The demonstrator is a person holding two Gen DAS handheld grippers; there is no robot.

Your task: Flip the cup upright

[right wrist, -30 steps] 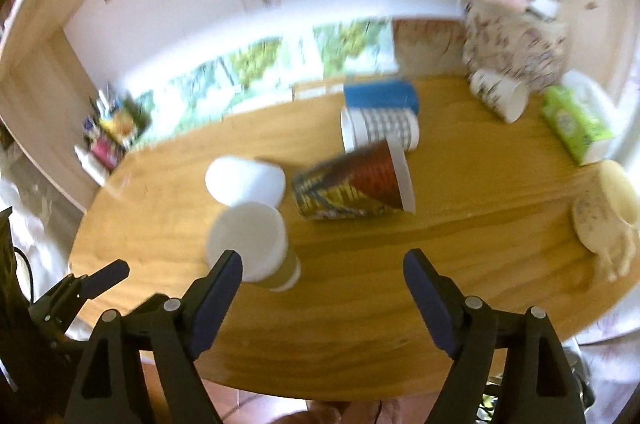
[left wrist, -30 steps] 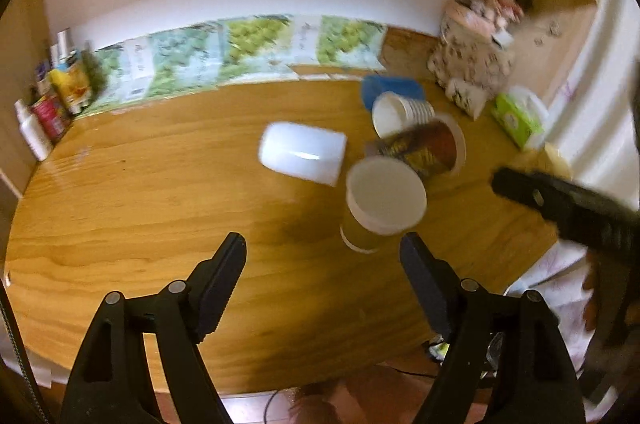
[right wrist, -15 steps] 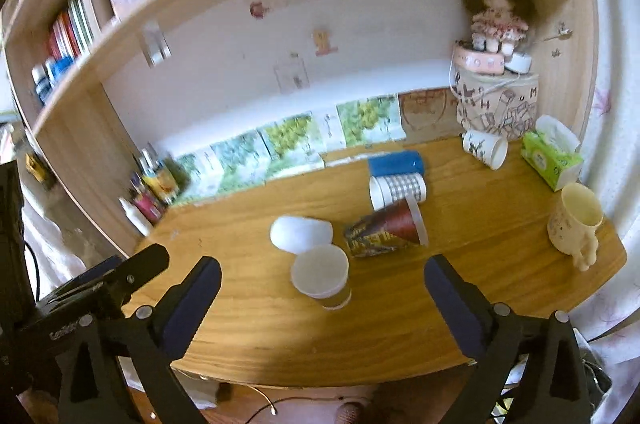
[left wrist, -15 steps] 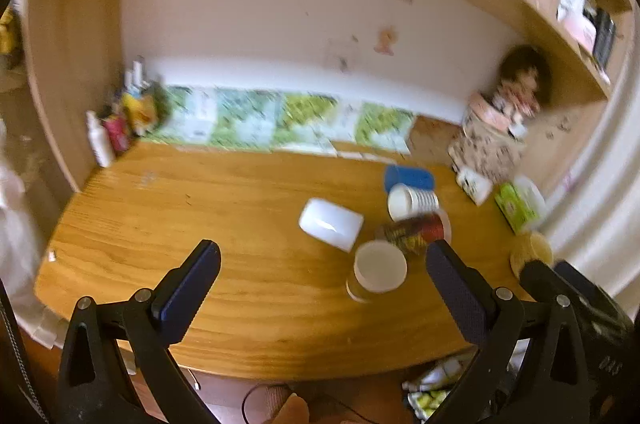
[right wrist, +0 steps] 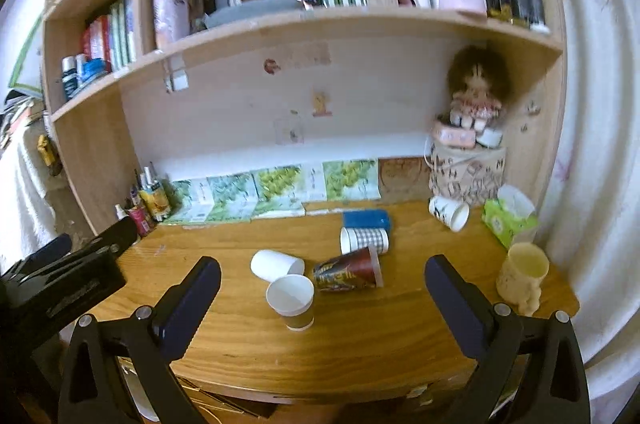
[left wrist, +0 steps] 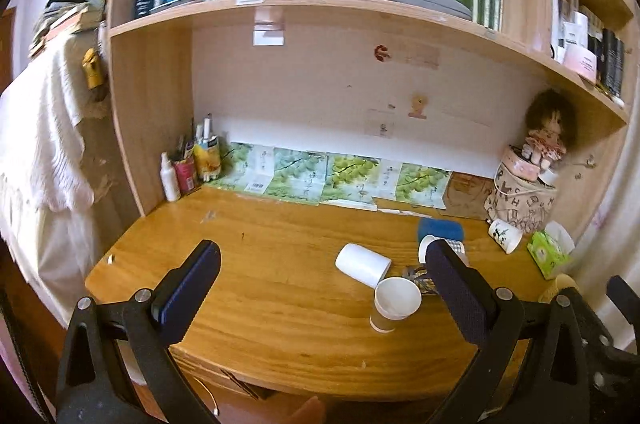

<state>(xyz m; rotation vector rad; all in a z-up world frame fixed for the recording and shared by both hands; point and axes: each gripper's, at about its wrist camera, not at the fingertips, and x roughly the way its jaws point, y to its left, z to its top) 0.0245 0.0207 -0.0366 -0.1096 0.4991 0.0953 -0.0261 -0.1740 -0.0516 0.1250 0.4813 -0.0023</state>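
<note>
Upright paper cup (right wrist: 291, 300), printed cup (left wrist: 418, 274) partly hidden, perhaps on its side, both grippers' fingers (left wrist: 192, 284) apart

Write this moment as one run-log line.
left hand-held gripper: open, empty | right hand-held gripper: open, empty | brown-banded paper cup: upright on desk | white cup: on its side
</note>
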